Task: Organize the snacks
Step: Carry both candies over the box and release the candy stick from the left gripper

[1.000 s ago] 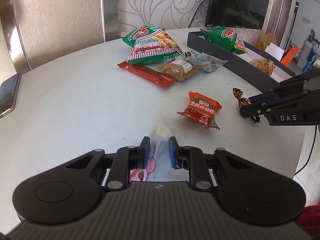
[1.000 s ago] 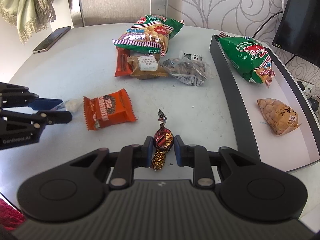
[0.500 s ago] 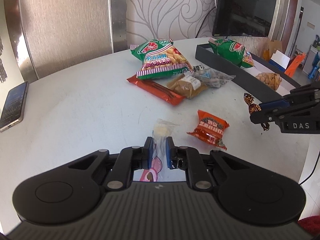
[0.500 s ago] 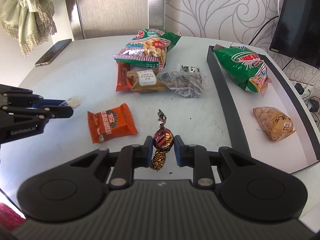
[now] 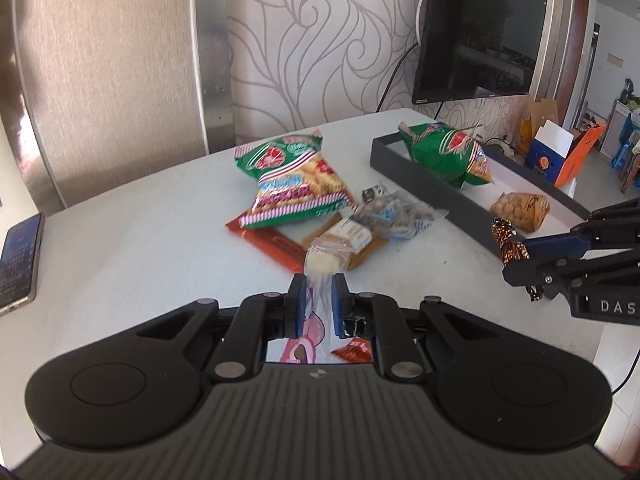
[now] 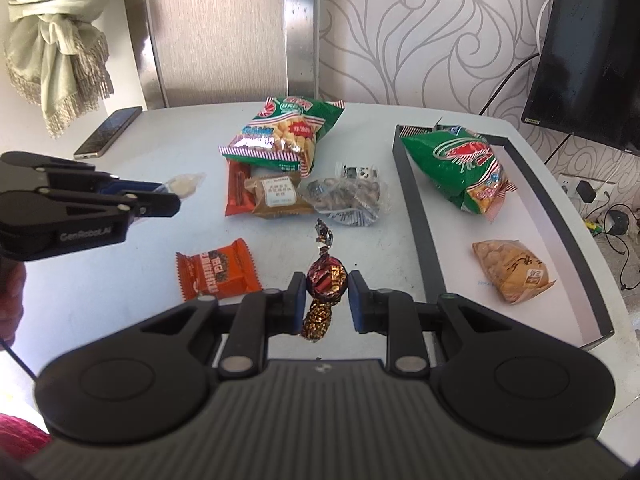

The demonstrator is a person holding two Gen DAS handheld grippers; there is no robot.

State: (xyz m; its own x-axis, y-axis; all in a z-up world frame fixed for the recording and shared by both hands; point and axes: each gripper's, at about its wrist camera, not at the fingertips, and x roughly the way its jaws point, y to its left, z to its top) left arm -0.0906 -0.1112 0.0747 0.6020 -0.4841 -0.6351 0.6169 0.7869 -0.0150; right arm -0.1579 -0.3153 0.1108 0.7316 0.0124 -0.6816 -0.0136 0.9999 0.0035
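The white counter (image 6: 140, 184) has bare room at its near left, with a phone (image 6: 107, 133) by the far left edge. A dark-walled tray (image 6: 420, 224) lines the right edge, holding two packets. The left tool (image 5: 318, 300) is clamped on a clear-wrapped sweet (image 5: 322, 263), lifted above the counter. The right tool (image 6: 327, 298) pinches a foil candy (image 6: 326, 278), just left of the tray.

You face a wall of pale swirl-patterned wallpaper (image 6: 420, 40) beside a brushed metal panel (image 5: 104, 80). A dark television (image 5: 480, 28) hangs at right. Daylight washes the round white table (image 5: 132, 248).
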